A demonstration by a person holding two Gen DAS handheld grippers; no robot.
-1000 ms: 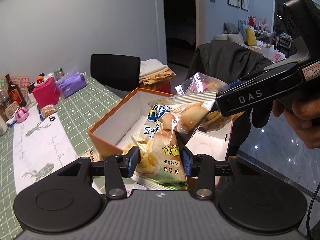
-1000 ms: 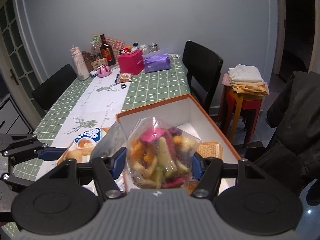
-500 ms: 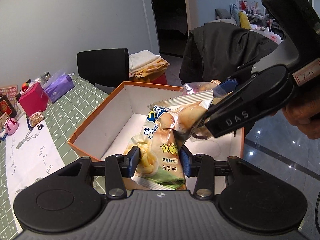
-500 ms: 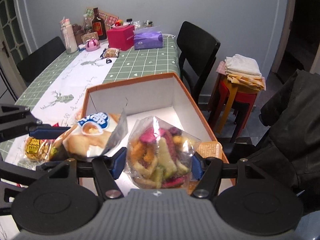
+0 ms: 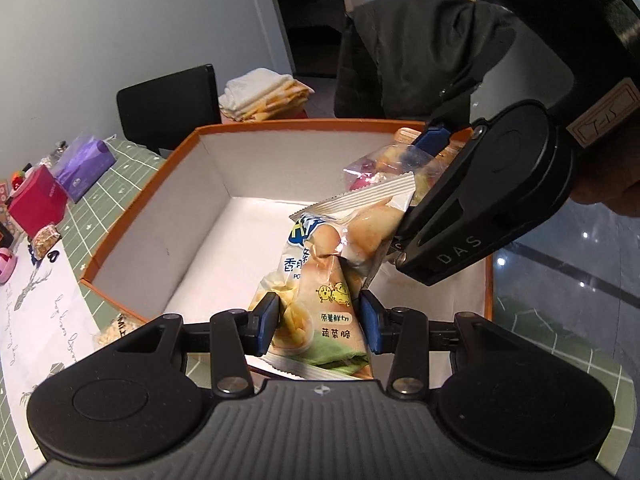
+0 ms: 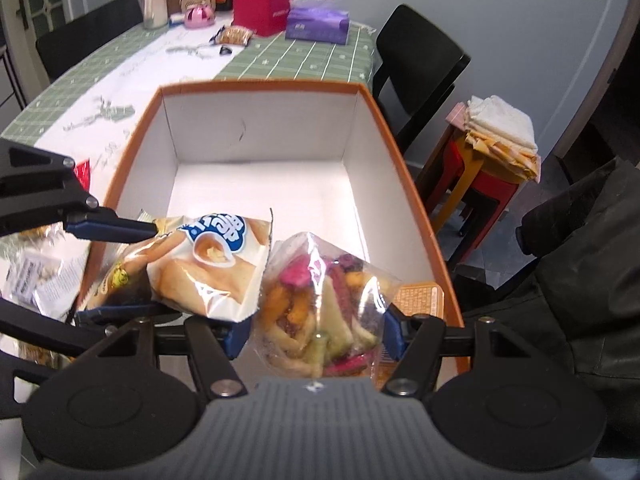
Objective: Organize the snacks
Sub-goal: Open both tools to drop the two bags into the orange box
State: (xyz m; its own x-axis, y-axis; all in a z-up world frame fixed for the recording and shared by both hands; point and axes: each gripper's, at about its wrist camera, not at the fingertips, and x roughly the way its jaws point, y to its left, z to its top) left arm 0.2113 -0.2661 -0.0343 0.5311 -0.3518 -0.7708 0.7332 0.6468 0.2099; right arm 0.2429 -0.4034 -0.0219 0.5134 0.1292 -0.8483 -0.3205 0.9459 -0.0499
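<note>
The left gripper [image 5: 318, 322] pinches a potato-crisp bag [image 5: 320, 300] at lower centre of the left view; it bears two yellow cartoon figures, Chinese characters and the letters "PO". At lower centre of the right view, the right gripper [image 6: 316, 334] squeezes a clear bag of coloured vegetable crisps [image 6: 320, 312]. Both bags hang over the near end of the orange box [image 6: 256, 87], white inside. "DAS" is stamped on the right gripper's arm. Behind, on the green checked tablecloth [image 6: 316, 60], sit a red box [image 6: 262, 10] and a purple tissue pack [image 6: 318, 22].
</note>
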